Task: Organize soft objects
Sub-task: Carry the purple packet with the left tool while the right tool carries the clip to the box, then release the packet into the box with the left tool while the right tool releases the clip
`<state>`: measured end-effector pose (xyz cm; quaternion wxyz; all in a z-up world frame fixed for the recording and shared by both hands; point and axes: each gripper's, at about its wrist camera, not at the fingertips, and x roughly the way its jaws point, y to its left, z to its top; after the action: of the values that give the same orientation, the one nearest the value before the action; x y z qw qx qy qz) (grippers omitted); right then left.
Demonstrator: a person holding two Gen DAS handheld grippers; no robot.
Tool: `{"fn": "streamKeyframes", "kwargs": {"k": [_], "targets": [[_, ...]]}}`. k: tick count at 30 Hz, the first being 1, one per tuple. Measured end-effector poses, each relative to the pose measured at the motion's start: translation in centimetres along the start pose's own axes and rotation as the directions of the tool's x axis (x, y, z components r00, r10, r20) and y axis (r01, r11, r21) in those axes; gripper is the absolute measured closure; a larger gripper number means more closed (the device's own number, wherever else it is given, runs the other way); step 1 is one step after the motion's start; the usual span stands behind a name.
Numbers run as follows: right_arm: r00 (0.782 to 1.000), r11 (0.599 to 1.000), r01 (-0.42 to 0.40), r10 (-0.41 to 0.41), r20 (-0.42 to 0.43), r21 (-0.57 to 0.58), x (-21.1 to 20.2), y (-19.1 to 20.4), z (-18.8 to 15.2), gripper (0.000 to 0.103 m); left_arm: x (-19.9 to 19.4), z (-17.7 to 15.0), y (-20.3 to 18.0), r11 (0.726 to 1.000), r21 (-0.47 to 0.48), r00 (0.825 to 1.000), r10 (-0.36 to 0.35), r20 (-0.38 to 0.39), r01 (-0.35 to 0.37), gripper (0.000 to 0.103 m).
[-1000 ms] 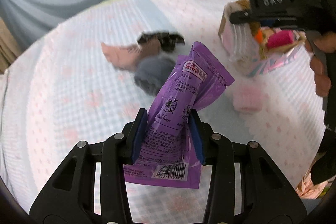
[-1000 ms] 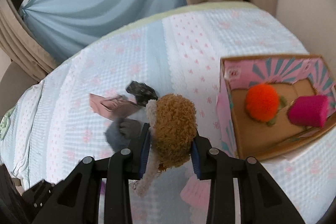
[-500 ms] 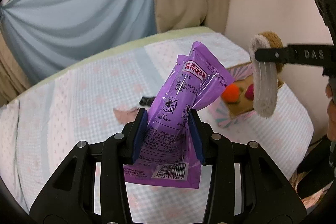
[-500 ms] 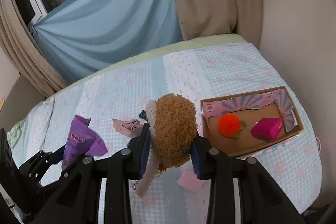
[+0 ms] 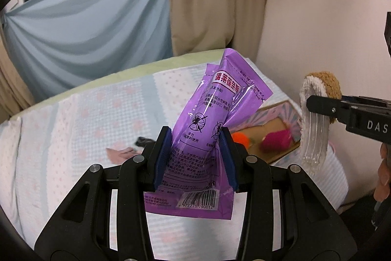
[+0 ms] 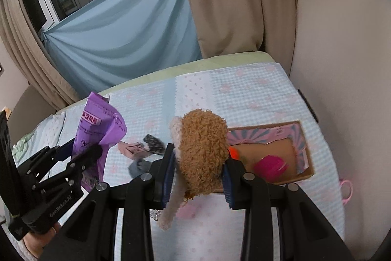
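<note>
Purple and glossy, one plastic packet (image 5: 207, 138) is clamped between the blue pads of the left claw (image 5: 195, 155). It stands up out of the jaws, creased, with a red label near its top, printed warning symbols in the middle and a barcode hanging below the pads. The same packet (image 6: 97, 129) shows at the left of the right claw's camera.

One brown curly plush toy (image 6: 202, 151) is squeezed between the blue pads of the right claw (image 6: 199, 175); a pale cream edge and a limp pale strip hang down on its left side. From the left camera that toy (image 5: 322, 85) appears far right, beside a black finger (image 5: 342, 109) of the right claw.

Both claws are held above a bed (image 6: 244, 94) with a pale blue and pink checked cover. Ahead of the right claw and to its right lies one open cardboard box (image 6: 303, 138) with a pink striped lining. Inside are two things: one orange ball (image 6: 233, 153), mostly hidden behind the toy, and one bright pink item (image 6: 271, 166).

Ahead and left of the right claw, three small items lie together on the cover: one pink (image 6: 129, 149), one black (image 6: 154, 143), one grey (image 6: 139, 166).
</note>
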<state>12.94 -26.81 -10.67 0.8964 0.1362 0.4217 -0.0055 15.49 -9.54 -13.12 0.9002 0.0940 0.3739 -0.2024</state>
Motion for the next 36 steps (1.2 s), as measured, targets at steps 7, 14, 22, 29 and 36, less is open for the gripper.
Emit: {"fn": "streamKeyframes", "kwargs": {"k": [7, 14, 22, 29, 36], "targets": [[0.998, 1.0, -0.016, 0.014, -0.055, -0.026, 1.6, -7.9, 2.5, 0.071, 4.9, 2.4, -7.1, 0.998, -0.055, 0.999, 0.016, -0.047, -0.018, 0.066], [0.992, 1.0, 0.005, -0.005, -0.123, 0.001, 4.9, -14.2, 3.4, 0.071, 11.2, 2.6, -11.2, 0.993, -0.116, 0.988, -0.004, -0.156, -0.014, 0.066], [0.976, 0.998, 0.058, -0.051, -0.211, 0.026, 9.8, -19.6, 2.9, 0.071, 18.4, 1.5, -13.9, 0.996, -0.094, 0.957, -0.03, -0.289, 0.003, 0.066], [0.938, 0.994, 0.089, -0.103, -0.33, -0.055, 15.3, -22.5, 2.3, 0.071, 25.0, -0.2, -14.7, 0.995, -0.1, 0.912, -0.041, -0.408, 0.0, 0.066], [0.907, 0.989, 0.084, -0.127, -0.401, -0.121, 19.4, -23.3, 0.9, 0.071, 29.7, -1.8, -15.6, 0.996, -0.086, 0.87, -0.037, -0.492, -0.006, 0.065]]}}
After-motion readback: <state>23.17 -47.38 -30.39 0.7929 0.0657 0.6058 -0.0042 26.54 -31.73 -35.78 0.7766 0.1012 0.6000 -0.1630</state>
